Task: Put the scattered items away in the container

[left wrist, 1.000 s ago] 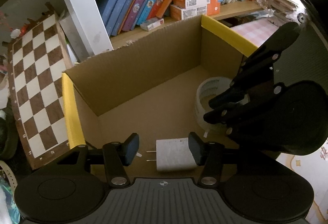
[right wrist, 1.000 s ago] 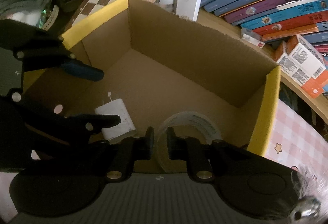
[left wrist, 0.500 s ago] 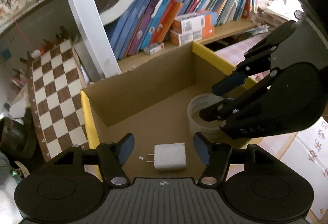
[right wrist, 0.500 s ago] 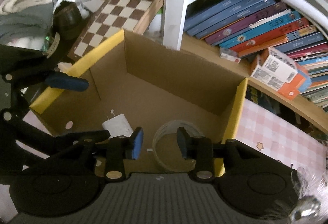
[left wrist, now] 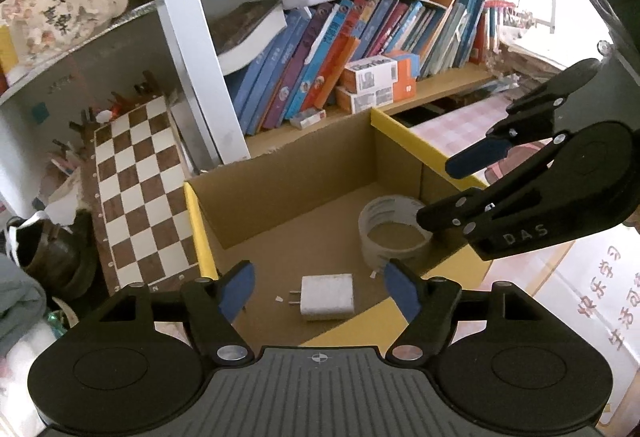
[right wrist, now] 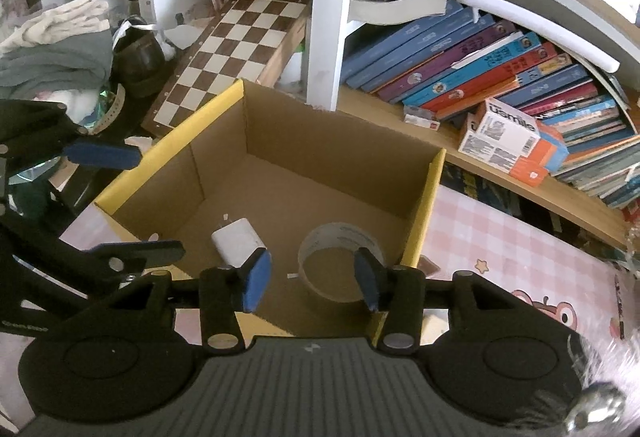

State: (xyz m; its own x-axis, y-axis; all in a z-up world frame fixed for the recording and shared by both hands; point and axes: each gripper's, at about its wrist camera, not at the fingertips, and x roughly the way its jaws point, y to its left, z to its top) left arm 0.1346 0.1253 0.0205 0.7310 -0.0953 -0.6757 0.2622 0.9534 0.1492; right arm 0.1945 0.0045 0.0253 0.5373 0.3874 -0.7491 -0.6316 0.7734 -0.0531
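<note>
A cardboard box [left wrist: 280, 177] with yellow-taped flaps stands open below both grippers; it also shows in the right wrist view [right wrist: 340, 153]. On its floor lie a white plug charger [left wrist: 327, 296] [right wrist: 238, 241] and a roll of clear tape [left wrist: 394, 233] [right wrist: 340, 261]. My left gripper [left wrist: 318, 291] is open and empty, raised above the charger. My right gripper [right wrist: 312, 275] is open and empty, raised above the tape; it shows at the right of the left wrist view [left wrist: 460, 189].
A bookshelf with leaning books [right wrist: 480, 77] and small cartons [right wrist: 504, 137] is behind the box. A chessboard [left wrist: 140, 189] leans at the left beside a shoe [right wrist: 138, 57] and folded clothes [right wrist: 48, 41]. A pink checked cloth [right wrist: 520, 257] covers the table.
Both grippers have let go and opened wide, then lifted up and back out of the box. The charger and tape roll stay on the box floor.
</note>
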